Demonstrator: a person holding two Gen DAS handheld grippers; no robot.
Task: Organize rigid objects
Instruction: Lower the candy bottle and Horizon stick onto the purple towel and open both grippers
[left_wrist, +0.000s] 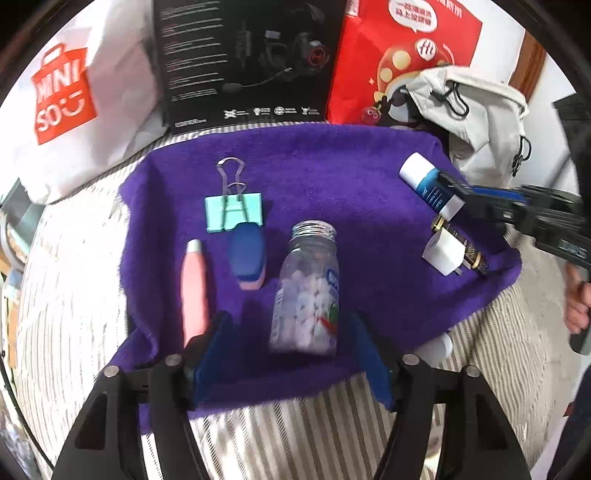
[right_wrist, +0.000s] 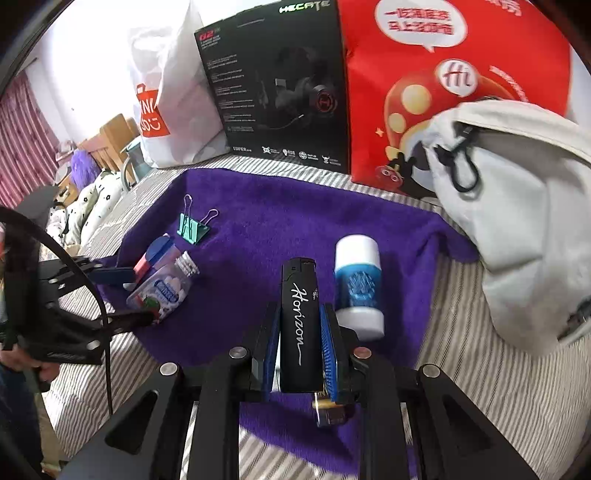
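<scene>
Left tool (left_wrist: 288, 347) stands wide, straddling the pill bottle (left_wrist: 306, 291) at lower centre of the purple towel (left_wrist: 332, 166); its long axis runs along the fingers. Right tool (right_wrist: 301, 332) is clamped on the black lighter (right_wrist: 299, 321).

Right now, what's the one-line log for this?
left gripper: open, jaws astride pill bottle | right gripper: over black lighter, grip unclear | binder clip, eraser, pink pen: on purple cloth

Fuzzy purple cloth (left_wrist: 332, 177), clear, perhaps plastic bottle (left_wrist: 306, 291), glossy black lighter (right_wrist: 298, 325)
</scene>
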